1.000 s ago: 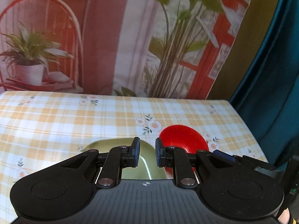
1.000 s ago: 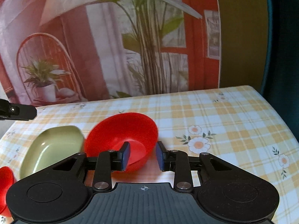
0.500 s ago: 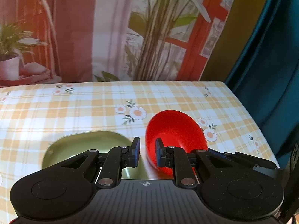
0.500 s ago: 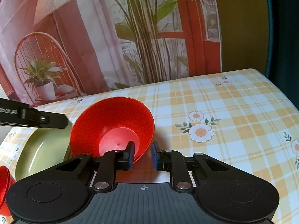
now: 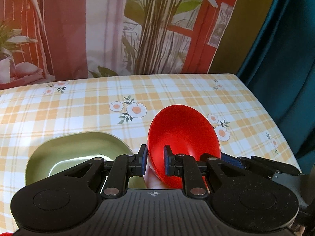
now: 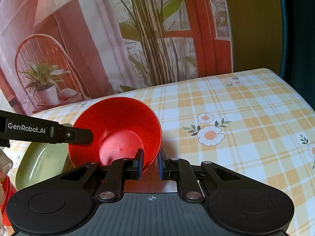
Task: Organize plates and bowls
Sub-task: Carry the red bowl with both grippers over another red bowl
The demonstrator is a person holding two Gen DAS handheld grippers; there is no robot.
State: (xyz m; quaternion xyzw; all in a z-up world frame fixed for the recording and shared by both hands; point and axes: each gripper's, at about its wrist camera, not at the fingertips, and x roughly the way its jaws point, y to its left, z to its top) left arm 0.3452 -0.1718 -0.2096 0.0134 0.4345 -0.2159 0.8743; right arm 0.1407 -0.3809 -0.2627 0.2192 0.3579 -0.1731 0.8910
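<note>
A red bowl (image 6: 118,129) is tilted on its side above the checked tablecloth. My right gripper (image 6: 150,164) is shut on its rim at the bowl's right edge and holds it up. The bowl also shows in the left wrist view (image 5: 183,137). My left gripper (image 5: 155,160) straddles the bowl's left rim with its jaws narrowly parted; whether it grips is unclear. A green dish (image 5: 65,153) lies on the cloth to the left, also in the right wrist view (image 6: 39,161). The left gripper's arm (image 6: 45,131) crosses in front of the bowl.
Another red bowl (image 6: 6,192) peeks in at the far left edge, beside the person's fingers (image 6: 5,167). The table's right edge (image 5: 275,122) drops off by a dark teal curtain (image 5: 285,59). A printed backdrop stands behind the table.
The right gripper has lifted and tipped the red bowl, with its opening facing the camera. The left gripper has moved right and closer, so its jaws now stand around the bowl's rim.
</note>
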